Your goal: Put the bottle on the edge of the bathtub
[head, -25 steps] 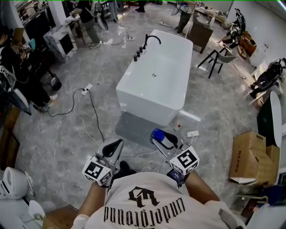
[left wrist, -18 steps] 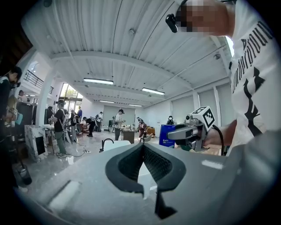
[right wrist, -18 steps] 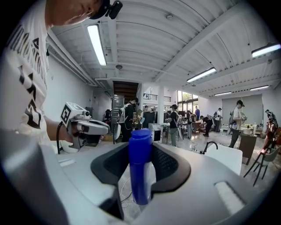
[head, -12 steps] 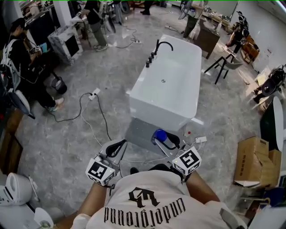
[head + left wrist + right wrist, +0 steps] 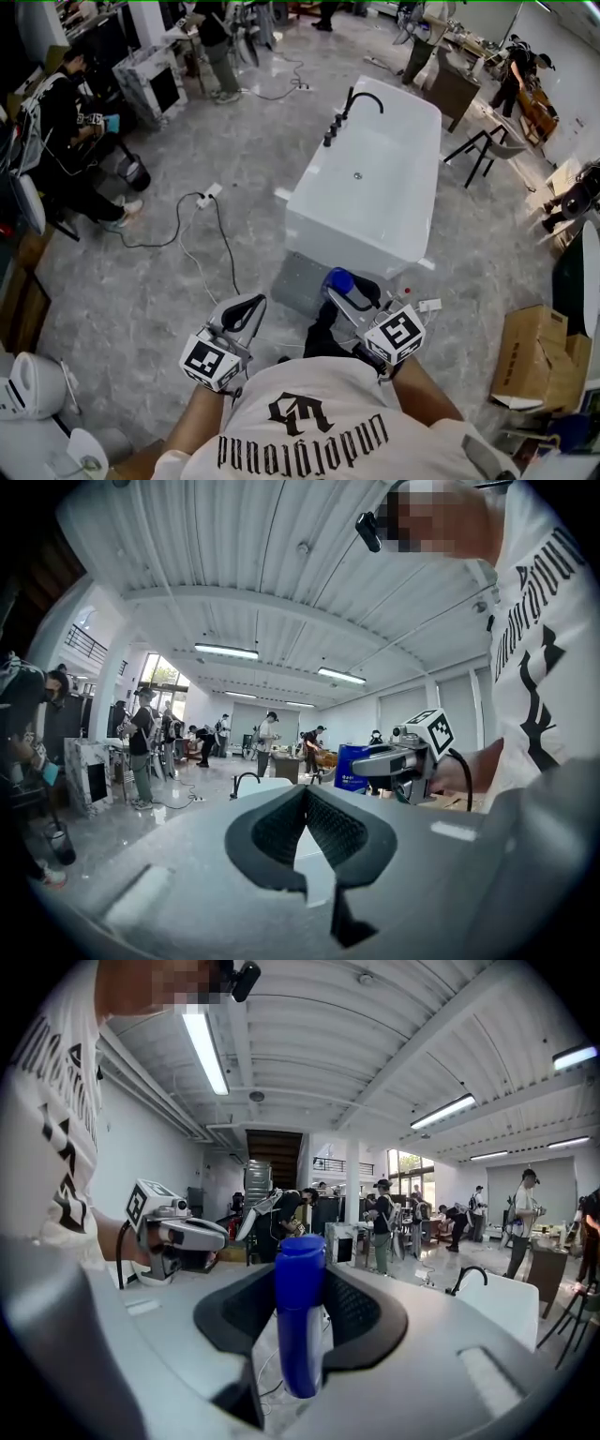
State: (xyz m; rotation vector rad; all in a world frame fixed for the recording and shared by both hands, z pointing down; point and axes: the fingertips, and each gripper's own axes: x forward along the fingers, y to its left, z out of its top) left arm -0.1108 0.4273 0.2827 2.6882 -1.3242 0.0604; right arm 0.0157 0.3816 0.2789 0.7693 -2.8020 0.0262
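1. The blue bottle (image 5: 300,1316) is pinched between the jaws of the right gripper (image 5: 352,292) (its rounded top shows from above).
2. The left gripper (image 5: 246,309) is carried empty, with its jaw tips pressed together.
3. The bottle is held over the floor, near the white bathtub (image 5: 349,234) but apart from it.

Head view — high, facing steeply down on the floor (image 5: 262,159), bathtub (image 5: 349,239) ahead, near. Both gripper views — low, level, close behind own jaws; all share the bathtub.
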